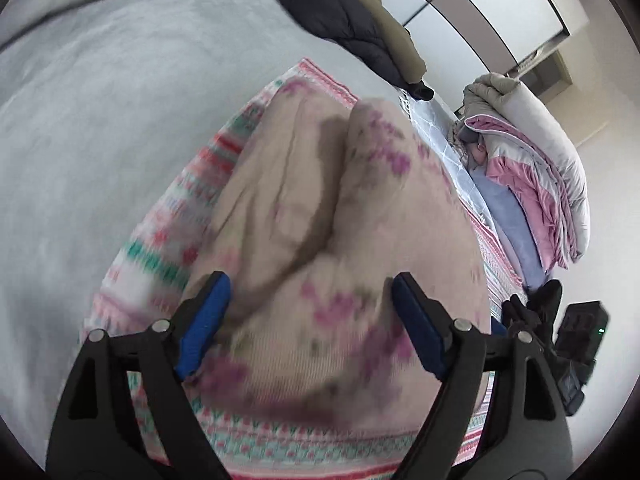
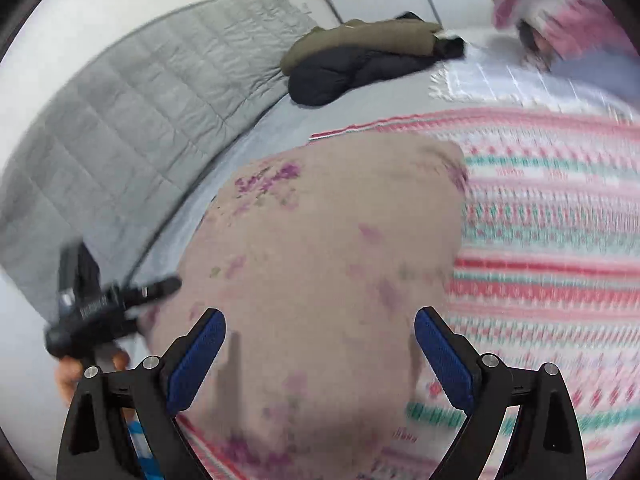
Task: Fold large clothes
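Note:
A beige garment with purple flowers [image 1: 320, 220] lies bunched, with a deep crease down its middle, on a pink, green and white striped blanket [image 1: 160, 248]. My left gripper [image 1: 310, 280] stands open just above its near part, with its blue pads apart and gripping nothing. In the right wrist view the same garment [image 2: 328, 240] looks flat with a folded right edge. My right gripper [image 2: 320, 314] is open over it, pads clear of the cloth. A hand holds the left gripper [image 2: 100, 304] at the garment's left side. The right gripper [image 1: 560, 328] shows at the far right.
The striped blanket [image 2: 552, 240] covers a grey bed [image 1: 100, 140]. Dark and olive jackets [image 2: 360, 56] lie at the far side. A pile of pink and grey quilts [image 1: 532, 168] sits at the right. A grey quilted cover [image 2: 120, 120] runs along the left.

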A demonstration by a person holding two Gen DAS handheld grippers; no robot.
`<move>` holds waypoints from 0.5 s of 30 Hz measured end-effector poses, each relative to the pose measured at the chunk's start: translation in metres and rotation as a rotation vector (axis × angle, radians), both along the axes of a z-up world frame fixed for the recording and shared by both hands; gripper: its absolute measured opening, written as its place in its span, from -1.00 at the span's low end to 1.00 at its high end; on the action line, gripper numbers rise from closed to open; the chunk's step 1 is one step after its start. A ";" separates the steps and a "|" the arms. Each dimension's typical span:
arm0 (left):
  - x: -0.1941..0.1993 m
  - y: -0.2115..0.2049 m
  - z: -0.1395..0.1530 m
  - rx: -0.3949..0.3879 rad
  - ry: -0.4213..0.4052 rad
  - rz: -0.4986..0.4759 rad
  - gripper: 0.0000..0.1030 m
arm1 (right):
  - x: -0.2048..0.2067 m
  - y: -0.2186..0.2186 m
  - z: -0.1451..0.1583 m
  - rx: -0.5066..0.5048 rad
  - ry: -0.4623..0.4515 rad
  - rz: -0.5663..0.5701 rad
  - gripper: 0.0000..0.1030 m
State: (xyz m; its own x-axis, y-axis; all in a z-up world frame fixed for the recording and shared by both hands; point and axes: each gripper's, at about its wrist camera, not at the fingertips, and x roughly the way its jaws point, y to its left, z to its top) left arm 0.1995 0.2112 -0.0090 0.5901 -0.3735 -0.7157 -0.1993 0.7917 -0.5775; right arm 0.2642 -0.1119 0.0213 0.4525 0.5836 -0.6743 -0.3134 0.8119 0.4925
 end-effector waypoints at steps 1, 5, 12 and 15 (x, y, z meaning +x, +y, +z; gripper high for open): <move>-0.013 0.003 -0.004 -0.025 -0.016 0.017 0.62 | -0.004 -0.009 -0.005 0.048 0.016 -0.012 0.88; -0.033 0.019 -0.011 -0.089 -0.024 0.049 0.62 | -0.019 -0.044 -0.042 0.231 0.124 -0.105 0.88; -0.017 0.031 -0.048 -0.289 0.060 0.051 0.85 | -0.027 -0.053 -0.080 0.398 0.241 -0.128 0.88; -0.012 0.032 -0.064 -0.331 0.064 0.049 1.00 | -0.025 -0.052 -0.081 0.421 0.228 -0.110 0.92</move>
